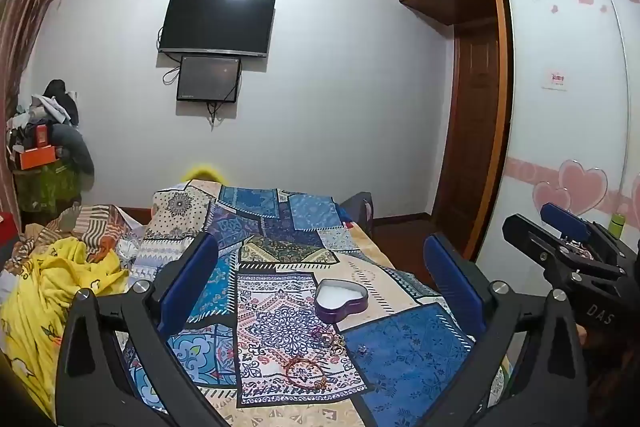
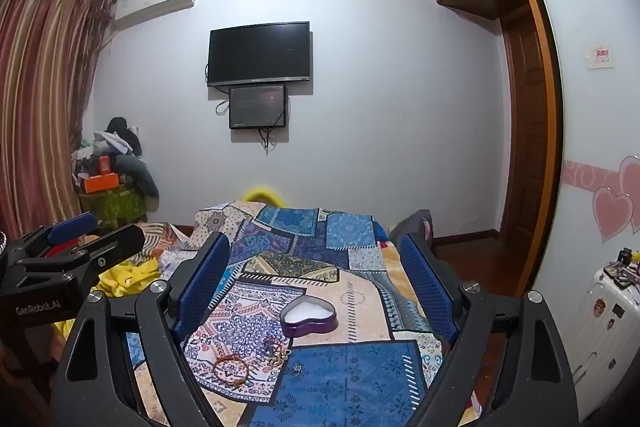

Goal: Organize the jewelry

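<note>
A purple heart-shaped tin (image 1: 341, 299) with a white lining lies open on the patchwork cloth; it also shows in the right wrist view (image 2: 309, 315). Near its front lie a reddish-brown bracelet (image 1: 306, 373) (image 2: 231, 368), a small heap of gold and purple pieces (image 1: 330, 338) (image 2: 276, 347), and a small silver ring (image 1: 363, 349) (image 2: 298, 369). My left gripper (image 1: 322, 259) is open and empty, held above the cloth behind the jewelry. My right gripper (image 2: 314, 255) is open and empty, likewise above the cloth. Each gripper shows at the edge of the other's view.
The patchwork cloth (image 1: 404, 351) covers a narrow raised surface. A yellow blanket (image 1: 44, 291) lies to the left. A wardrobe with heart stickers (image 1: 568, 131) and a white suitcase (image 2: 600, 311) stand to the right. A wall TV (image 2: 258, 53) hangs ahead.
</note>
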Action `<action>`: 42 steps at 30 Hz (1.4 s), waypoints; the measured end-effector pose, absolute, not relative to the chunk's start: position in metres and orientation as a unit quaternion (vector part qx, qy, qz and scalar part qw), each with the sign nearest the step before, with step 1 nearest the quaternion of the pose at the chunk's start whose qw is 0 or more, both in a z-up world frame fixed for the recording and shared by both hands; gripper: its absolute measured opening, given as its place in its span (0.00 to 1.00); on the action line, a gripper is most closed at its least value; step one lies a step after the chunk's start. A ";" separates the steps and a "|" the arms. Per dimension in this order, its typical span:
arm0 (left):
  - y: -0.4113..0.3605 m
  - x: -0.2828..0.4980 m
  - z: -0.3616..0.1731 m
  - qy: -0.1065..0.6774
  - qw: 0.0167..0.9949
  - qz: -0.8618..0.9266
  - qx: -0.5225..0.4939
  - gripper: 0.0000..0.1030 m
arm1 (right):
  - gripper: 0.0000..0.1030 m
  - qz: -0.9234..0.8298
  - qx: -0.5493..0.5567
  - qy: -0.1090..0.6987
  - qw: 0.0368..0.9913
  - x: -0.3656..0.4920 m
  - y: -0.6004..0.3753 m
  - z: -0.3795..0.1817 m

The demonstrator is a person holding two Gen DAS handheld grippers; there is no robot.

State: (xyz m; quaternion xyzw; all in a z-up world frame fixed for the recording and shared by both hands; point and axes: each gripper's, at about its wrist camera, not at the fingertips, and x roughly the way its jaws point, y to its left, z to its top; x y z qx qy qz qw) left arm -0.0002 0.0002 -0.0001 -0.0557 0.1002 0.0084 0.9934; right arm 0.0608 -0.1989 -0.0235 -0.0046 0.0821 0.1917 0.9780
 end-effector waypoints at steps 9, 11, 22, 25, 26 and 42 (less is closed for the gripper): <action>0.000 0.003 -0.006 0.108 0.992 0.014 -0.063 1.00 | 0.82 0.191 -0.004 0.083 0.978 0.062 -0.199 -0.025; -0.002 0.002 -0.006 0.108 0.992 0.015 -0.062 1.00 | 0.82 0.192 -0.004 0.083 0.978 0.062 -0.199 -0.026; 0.006 0.007 -0.009 0.115 0.991 0.012 -0.066 1.00 | 0.82 0.191 -0.004 0.084 0.978 0.063 -0.196 -0.031; 0.006 0.007 -0.009 0.115 0.991 0.012 -0.066 1.00 | 0.82 0.191 -0.004 0.086 0.978 0.066 -0.196 -0.032; 0.006 0.007 -0.009 0.115 0.991 0.013 -0.066 1.00 | 0.82 0.191 -0.004 0.086 0.978 0.066 -0.196 -0.031; 0.005 0.007 -0.009 0.116 0.991 0.010 -0.065 1.00 | 0.82 0.191 -0.003 0.089 0.977 0.065 -0.200 -0.029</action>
